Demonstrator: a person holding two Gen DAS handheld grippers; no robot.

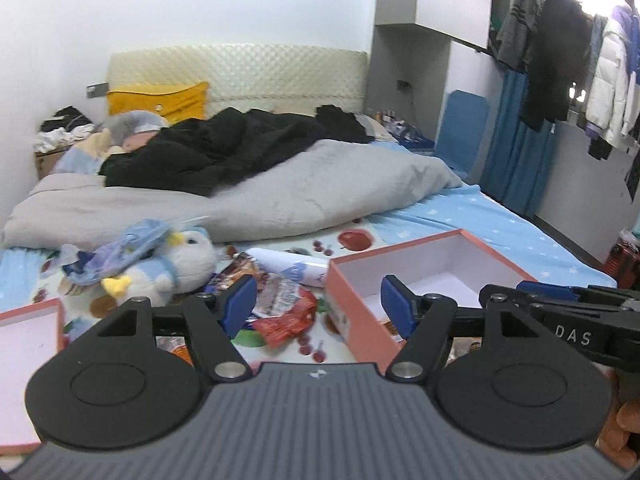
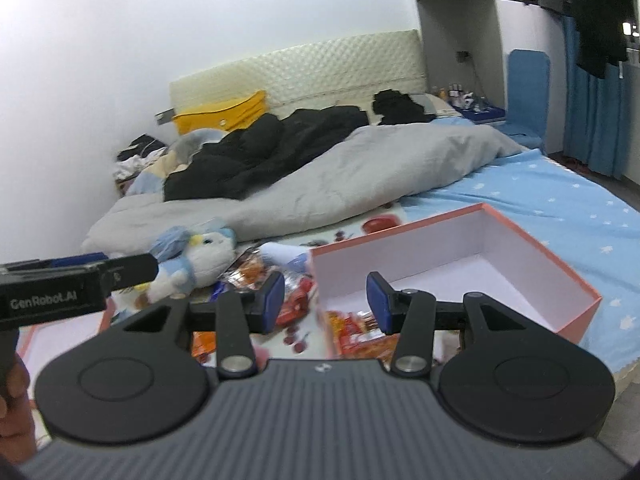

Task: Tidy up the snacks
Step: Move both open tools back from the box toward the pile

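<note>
A: What is seen between the fingers of the left claw [image 1: 318,306]?

B: A red packet [image 1: 286,316] is seen there among other wrappers; nothing is gripped, and the fingers are spread wide.

A: And to its right?

B: An open pink box [image 1: 354,308] is set there, its near wall just behind the right finger.

A: To its left?

B: A plush bird [image 1: 176,264] is laid ahead, and a lid [image 1: 28,360] is seen at the edge.

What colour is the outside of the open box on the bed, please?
The open cardboard box is salmon pink outside, white inside; clearest in the right wrist view.
</note>
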